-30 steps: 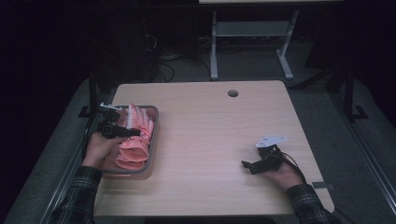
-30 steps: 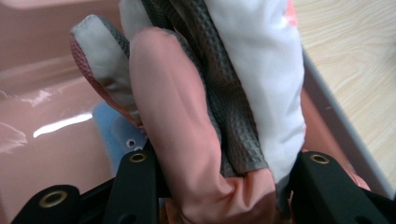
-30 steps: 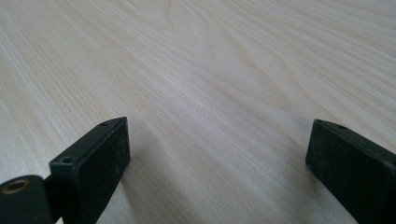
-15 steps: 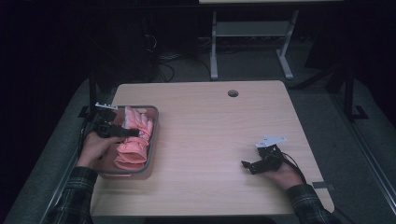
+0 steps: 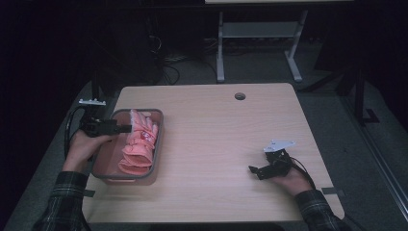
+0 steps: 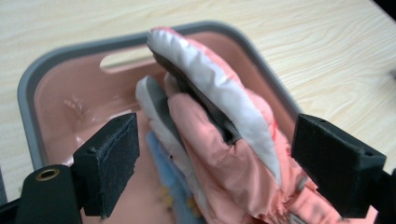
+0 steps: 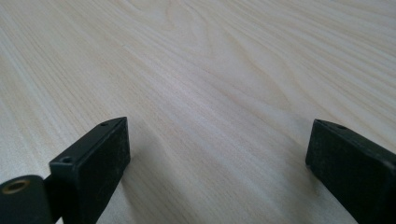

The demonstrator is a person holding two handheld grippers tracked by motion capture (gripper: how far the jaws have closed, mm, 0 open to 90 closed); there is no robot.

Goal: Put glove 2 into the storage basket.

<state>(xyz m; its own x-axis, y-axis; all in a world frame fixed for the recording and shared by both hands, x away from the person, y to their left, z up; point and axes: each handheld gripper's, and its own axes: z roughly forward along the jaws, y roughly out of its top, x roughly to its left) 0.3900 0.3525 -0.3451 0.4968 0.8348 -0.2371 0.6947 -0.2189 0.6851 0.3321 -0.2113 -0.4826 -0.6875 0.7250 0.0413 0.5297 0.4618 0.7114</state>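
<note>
Left gripper [image 5: 126, 128] sits over the left wall of the tray [image 5: 157, 144], jaws pointing across it at the pink gloves [image 5: 139, 142]. Its jaws have just been opening and now stand wide, released. In the left gripper view [image 6: 215, 163] the gloves lie between the two black pads [image 6: 114, 161] but the pads don't press on them: clear gap on the left pad side, and the right pad stands just off the pink cuff. Nothing is gripped.

Gloves: pink outer, white and grey palm side, stacked on each other inside the tray, fingers toward the tray's far end, cuffs toward the near end. One glove rests tilted on edge on top of the other. A bit of light-blue fabric shows under them in the left gripper view. The tray is grey-rimmed with a pink inside and a handle slot in the far wall. It sits at the table's [image 5: 216, 144] left edge, closer to the near-left corner than the far one.

Right gripper [image 5: 255, 169] rests by the near-right corner of the table, held in the person's right hand [image 5: 288, 180], well apart from the tray. Right gripper view [image 7: 215, 168]: jaws spread wide, bare wood between them, nothing held.
</note>
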